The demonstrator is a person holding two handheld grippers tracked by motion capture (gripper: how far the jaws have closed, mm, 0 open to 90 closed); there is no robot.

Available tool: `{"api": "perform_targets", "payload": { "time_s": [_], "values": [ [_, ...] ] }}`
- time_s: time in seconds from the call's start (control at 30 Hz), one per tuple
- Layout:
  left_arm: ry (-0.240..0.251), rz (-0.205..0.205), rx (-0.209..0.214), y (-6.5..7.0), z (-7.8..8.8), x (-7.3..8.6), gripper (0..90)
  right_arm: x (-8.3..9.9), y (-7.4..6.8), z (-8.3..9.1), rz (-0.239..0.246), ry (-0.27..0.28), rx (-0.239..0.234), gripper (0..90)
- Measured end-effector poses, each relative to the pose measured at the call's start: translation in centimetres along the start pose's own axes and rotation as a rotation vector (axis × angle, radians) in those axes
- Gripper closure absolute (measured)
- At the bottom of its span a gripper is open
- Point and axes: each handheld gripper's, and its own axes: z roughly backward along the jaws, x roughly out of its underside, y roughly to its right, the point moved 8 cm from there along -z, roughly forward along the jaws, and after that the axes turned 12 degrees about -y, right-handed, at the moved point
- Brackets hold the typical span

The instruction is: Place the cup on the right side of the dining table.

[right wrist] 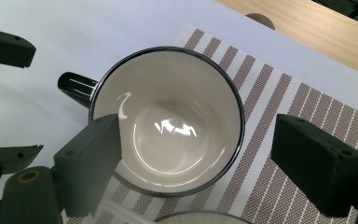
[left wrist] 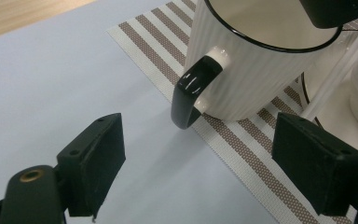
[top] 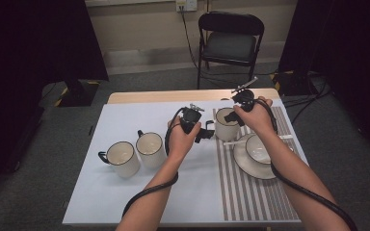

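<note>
White ribbed mug [top: 225,124] sits upright on striped mat [top: 250,192], handle at 9 o'clock. Right tool [top: 239,114] above it, jaws apart. Left tool [top: 207,131] beside handle, jaws apart, empty. Saucer [top: 250,166] at 5 o'clock.

A: so what else is sitting on that desk [top: 125,202]?

B: two white mugs with dark rims on the left, one mug [top: 121,158] with its handle pointing left, the second mug [top: 150,148] just beside it. On the right there's a striped placemat [top: 250,197] with a white saucer [top: 243,161] and a bowl-like cup [top: 259,148] sitting on it, plus what looks like a white spoon [top: 233,142] by the saucer's edge

A: and behind the desk?

B: a black folding chair [top: 230,43] by the wall, cables on the grey floor [top: 327,125], a wall socket [top: 186,5] up top, dark curtains [top: 33,43] at both sides
</note>
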Motion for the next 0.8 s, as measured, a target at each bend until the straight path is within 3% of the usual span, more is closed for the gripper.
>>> {"api": "perform_targets", "payload": {
  "time_s": [0.8],
  "values": [
    [-0.010, -0.029, 0.023, 0.5, 1.1, 1.2, 17.8, 1.1, -0.9, 0.7, 0.002, 0.025, 0.002, 15.7]
  ]
}}
